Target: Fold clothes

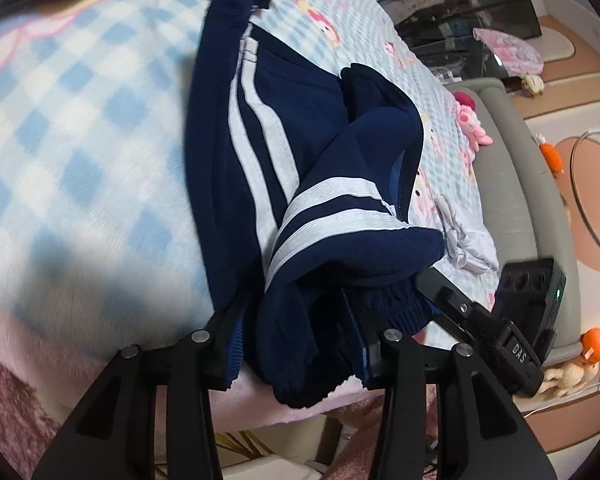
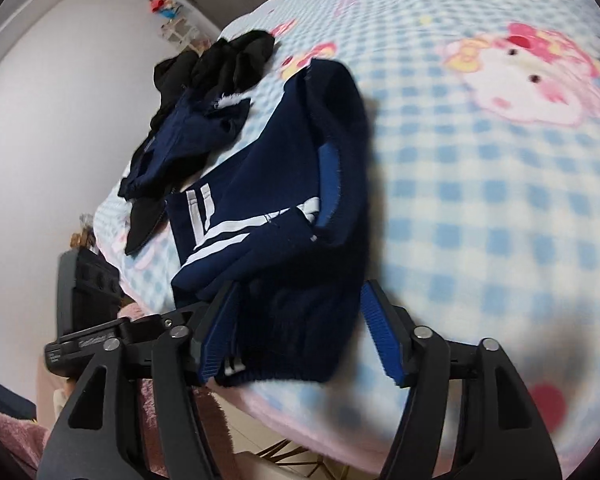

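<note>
Here the bed (image 2: 480, 184), under a blue-and-white checked blanket (image 1: 80, 128) with pink cartoon faces, fills most of both views. On it, at its near edge, lies the navy garment (image 1: 308, 152) with white stripes, partly folded; its long axis runs from that edge away across the bed, and its ribbed hem points toward both cameras. Beyond the garment, farther up the bed, sits a heap of dark clothes (image 2: 204, 92), black and navy, just touching the garment's far end. The left gripper (image 1: 296, 344) has its fingers (image 1: 224, 348) spread either side of the hem, cloth bunched between them; whether they press it I cannot tell. The right gripper (image 2: 300, 336) likewise has its blue-padded fingers (image 2: 380, 332) apart around the hem, the left pad against the cloth, the right pad just beside it.
</note>
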